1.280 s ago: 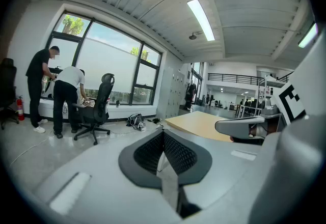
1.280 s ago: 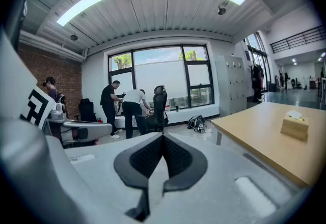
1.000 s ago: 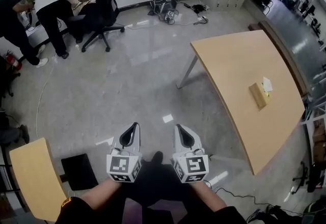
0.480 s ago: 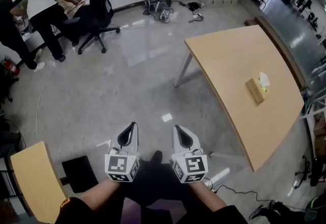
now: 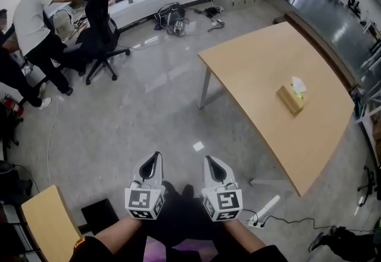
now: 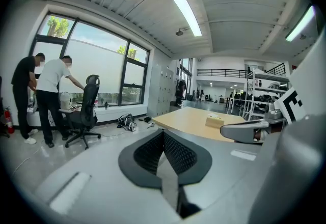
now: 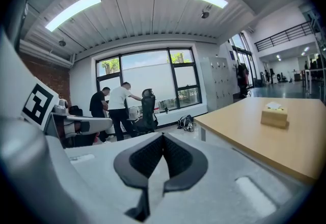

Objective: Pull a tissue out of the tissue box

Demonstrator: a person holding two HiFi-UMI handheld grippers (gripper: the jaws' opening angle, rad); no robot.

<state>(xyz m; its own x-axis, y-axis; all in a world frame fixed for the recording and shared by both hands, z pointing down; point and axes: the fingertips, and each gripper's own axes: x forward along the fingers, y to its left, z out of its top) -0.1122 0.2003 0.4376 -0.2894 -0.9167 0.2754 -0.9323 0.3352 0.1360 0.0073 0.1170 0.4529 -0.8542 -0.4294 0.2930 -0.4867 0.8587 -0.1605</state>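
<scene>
- Left gripper [image 5: 153, 158] and right gripper [image 5: 212, 162]: both empty, jaws closed together, hovering side by side over floor, well apart from bench [image 5: 250, 70].
- Tissue box [image 5: 289, 100] sitting on bench, toward its right side in head view. Tissue [image 5: 298, 84] sticking up from top.
- Risks, judging:
  - Jaws not opening before pinch, so only pushing tissue down.
  - Box unheld and probably light, so lifting or sliding with pull.
  - Thin tissue tearing if pinched at tip.
  - Power strip [image 5: 266, 209] and cable lying on floor by bench, tripping approach.
</scene>
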